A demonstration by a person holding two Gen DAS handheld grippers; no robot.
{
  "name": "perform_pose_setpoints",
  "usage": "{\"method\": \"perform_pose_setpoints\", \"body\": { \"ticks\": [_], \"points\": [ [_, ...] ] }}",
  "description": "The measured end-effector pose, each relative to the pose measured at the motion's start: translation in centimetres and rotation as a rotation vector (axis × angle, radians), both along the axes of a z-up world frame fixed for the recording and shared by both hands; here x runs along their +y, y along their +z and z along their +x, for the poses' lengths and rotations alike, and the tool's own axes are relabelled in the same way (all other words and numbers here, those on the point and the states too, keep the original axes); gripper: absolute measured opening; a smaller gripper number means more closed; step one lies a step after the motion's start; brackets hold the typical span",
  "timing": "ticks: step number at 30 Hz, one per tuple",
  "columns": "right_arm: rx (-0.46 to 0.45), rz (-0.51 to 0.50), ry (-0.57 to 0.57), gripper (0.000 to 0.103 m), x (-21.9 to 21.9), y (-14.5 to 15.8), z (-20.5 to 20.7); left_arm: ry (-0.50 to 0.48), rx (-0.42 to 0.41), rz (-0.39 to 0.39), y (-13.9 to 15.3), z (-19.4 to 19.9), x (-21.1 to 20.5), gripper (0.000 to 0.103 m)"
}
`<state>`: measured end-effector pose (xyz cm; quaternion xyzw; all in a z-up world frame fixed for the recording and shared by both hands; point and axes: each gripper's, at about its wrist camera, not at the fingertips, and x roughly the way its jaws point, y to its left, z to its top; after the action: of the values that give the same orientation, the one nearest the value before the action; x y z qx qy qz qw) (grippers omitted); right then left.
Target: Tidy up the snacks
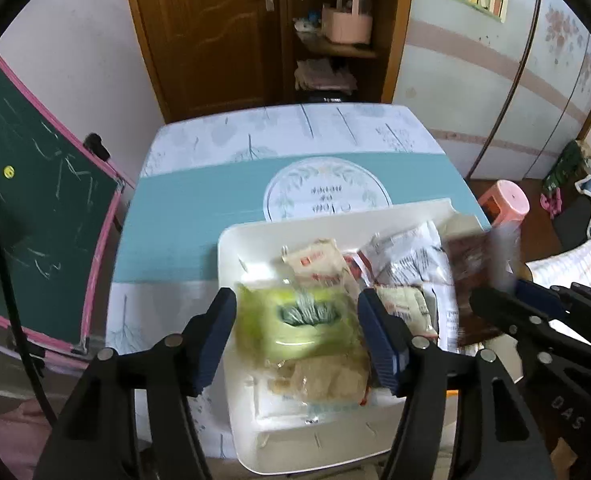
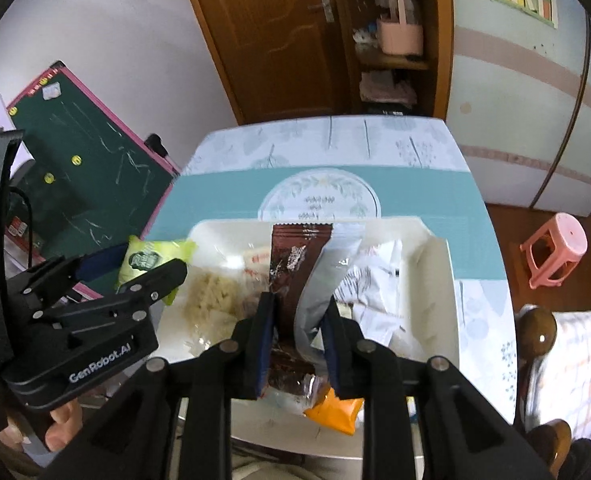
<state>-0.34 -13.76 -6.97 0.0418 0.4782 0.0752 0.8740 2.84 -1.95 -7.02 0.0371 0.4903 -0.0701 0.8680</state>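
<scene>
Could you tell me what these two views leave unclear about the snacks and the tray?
- Left wrist view: the green packet between the left gripper jaws is motion-blurred; print and contact unreadable.
- Right wrist view: the right gripper hides the brown packet's lower part.
- Both views: the white tray's near rim is hidden behind the grippers.

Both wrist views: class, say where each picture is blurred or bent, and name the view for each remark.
Left wrist view: green packet and brown packet smeared by motion; room edges bow, dark corners. Right wrist view: sharper; brown packet glints; table curves with the fisheye.
</scene>
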Motion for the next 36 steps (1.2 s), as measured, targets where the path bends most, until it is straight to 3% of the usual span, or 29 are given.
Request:
{"method": "perform_pose_setpoints", "body": {
  "ticks": [3, 10, 20, 26, 31, 36],
  "points": [
    [-0.002, -0.013, -0.016, 0.039, 0.0, -0.4, -0.1, -0.003, -0.006, 0.004, 0.0, -0.3, -0.2, 0.082],
    [-0.028, -0.022, -0.031, 0.043, -0.5, 0.3, -0.1, -0.008, -0.029, -0.005, 0.6, -0.6, -0.1, 0.084],
    [-0.150, -0.130, 0.000, 0.043, 0.4, 5.7, -0.5, 0.008, -0.077, -0.019, 3.6, -0.9, 0.8, 0.084],
    [-0.210, -0.190, 0.043, 0.044, 1.2, 9.6, -0.6, 0.032, -0.178, -0.024, 7.8, -1.1, 2.1, 0.100],
    [-0.296, -0.236, 0.028, 0.054, 1.6, 12.6, -1.2, 0.088, -0.224, 0.009, 10.2, -1.4, 2.7, 0.103],
    [-0.362, -0.280, 0.010, 0.065, 2.4, 13.1, -2.5, 0.111, -0.205, 0.046, 10.9, -1.5, 2.4, 0.103]
  ]
}}
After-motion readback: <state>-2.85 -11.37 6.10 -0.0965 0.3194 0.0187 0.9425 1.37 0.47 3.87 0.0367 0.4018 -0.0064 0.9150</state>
